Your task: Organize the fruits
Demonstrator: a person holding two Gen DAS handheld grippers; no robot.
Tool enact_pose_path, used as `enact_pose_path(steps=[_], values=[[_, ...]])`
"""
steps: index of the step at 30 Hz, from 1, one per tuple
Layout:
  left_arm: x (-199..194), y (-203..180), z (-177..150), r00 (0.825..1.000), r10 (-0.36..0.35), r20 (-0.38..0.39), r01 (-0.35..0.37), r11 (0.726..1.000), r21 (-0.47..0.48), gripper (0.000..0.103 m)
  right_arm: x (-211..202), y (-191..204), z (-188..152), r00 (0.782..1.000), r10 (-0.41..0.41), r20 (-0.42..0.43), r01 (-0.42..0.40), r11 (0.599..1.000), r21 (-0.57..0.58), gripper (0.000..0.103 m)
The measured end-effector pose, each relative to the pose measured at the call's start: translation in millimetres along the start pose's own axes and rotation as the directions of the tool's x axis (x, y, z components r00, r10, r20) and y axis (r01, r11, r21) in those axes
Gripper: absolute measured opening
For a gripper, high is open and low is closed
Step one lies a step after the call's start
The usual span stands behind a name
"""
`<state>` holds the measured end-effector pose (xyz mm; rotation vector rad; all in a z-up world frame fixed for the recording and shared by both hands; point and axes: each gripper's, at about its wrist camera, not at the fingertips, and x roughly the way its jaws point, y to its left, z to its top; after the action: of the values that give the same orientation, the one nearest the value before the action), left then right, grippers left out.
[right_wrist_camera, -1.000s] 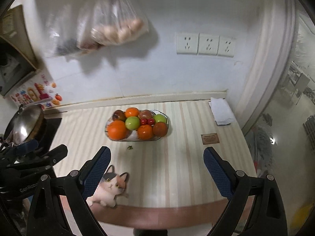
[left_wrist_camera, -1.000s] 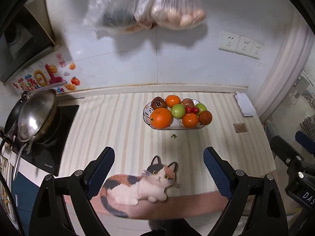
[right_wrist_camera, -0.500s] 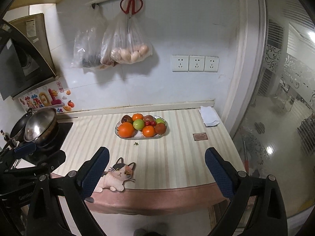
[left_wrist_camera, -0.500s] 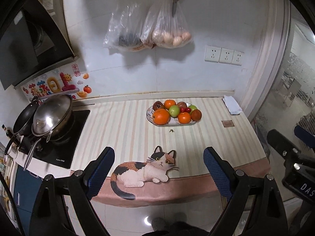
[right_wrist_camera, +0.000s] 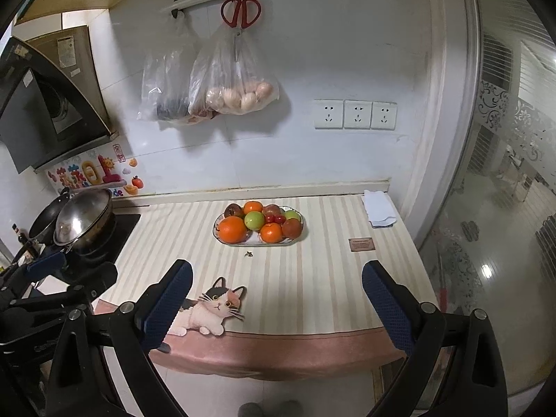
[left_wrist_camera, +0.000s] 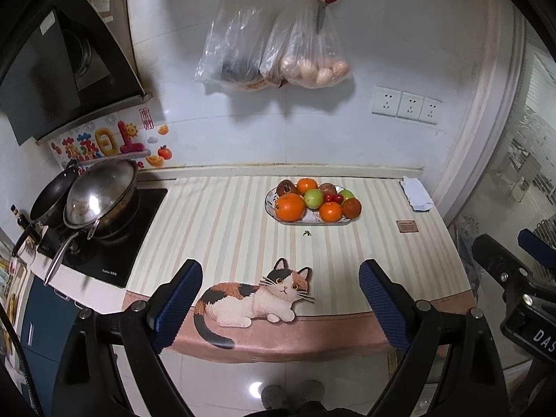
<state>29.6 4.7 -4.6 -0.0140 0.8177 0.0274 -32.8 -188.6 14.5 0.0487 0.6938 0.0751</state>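
— Two views to go through. What does your left wrist camera give?

— My left tongs [left_wrist_camera: 281, 307] stand wide apart with nothing between the blue pads, touching nothing. Beyond them, well away, the fruit plate [left_wrist_camera: 342, 221] sits on the striped counter [left_wrist_camera: 215, 229] toward the back wall. It is oval, with its long axis running left to right across the picture, parallel to the wall. On it are a big orange [left_wrist_camera: 289, 206], a green apple [left_wrist_camera: 313, 198], small red cherry-like fruits [left_wrist_camera: 333, 197] and others. A little dark scrap [left_wrist_camera: 306, 232] lies just in front of the plate. A cat picture [left_wrist_camera: 255, 297] fills the counter's near edge, head to the right. My right tongs [left_wrist_camera: 514, 271] show at the right border.

— And the right wrist camera?

— My right tongs [right_wrist_camera: 276, 299] also gape wide, gripping nothing. The plate [right_wrist_camera: 295, 239] lies ahead, slightly left of centre, long axis again across the frame. A white cloth [right_wrist_camera: 378, 206] rests at the counter's far right corner, a wok [right_wrist_camera: 83, 220] on the hob at left.
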Motion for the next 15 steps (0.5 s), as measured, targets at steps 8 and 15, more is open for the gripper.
enact_pose_path(steps=[8,15], values=[[39.7,1.9,15.7,0.998,0.023,-0.053,-0.024,1.000,-0.013,0.092,48.3,-4.1,13.4,0.997,0.035,-0.074,-0.035,0.999,-0.011,0.100],[70.7,9.5,32.0,0.995,0.047,-0.085,-0.049,0.999,-0.014,0.092,95.9,-1.3,29.4,0.991,0.054,-0.121,-0.055,0.998,-0.002,0.100]])
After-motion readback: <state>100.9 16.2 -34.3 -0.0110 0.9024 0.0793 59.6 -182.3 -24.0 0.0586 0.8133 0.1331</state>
